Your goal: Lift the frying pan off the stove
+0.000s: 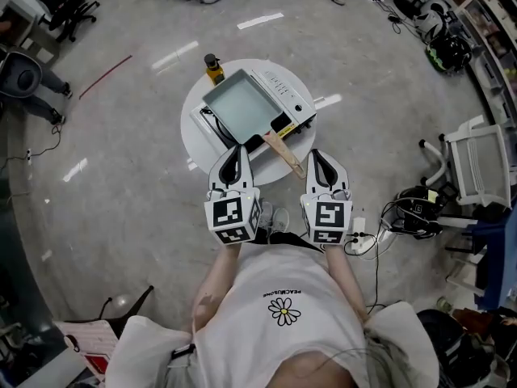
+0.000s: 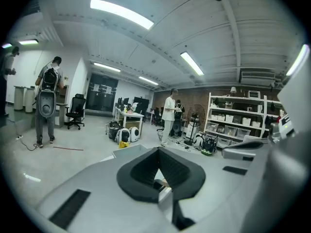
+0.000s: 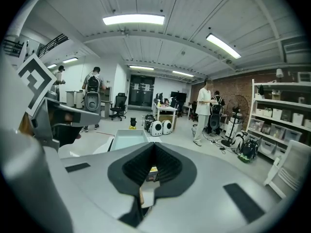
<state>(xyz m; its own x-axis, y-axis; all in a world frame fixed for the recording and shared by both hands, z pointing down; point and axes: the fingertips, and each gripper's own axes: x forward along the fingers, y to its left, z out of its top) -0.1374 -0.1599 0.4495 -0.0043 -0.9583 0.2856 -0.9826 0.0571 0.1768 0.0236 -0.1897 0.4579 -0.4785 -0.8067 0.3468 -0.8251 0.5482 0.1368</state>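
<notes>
A square grey frying pan [image 1: 242,106] sits on a white portable stove [image 1: 289,102] on a small round white table [image 1: 192,128]. Its wooden handle [image 1: 284,153] points toward me, between the two grippers. My left gripper [image 1: 235,153] is just left of the handle's base with its jaws shut and empty. My right gripper [image 1: 317,158] is just right of the handle's end, also shut on nothing. In the right gripper view the pan [image 3: 128,141] lies ahead and to the left of the shut jaws.
A small yellow bottle [image 1: 213,69] stands at the table's far edge, behind the pan. A white chair [image 1: 478,162] and cables [image 1: 412,212] are on the floor to the right. Several people stand at a distance in the room.
</notes>
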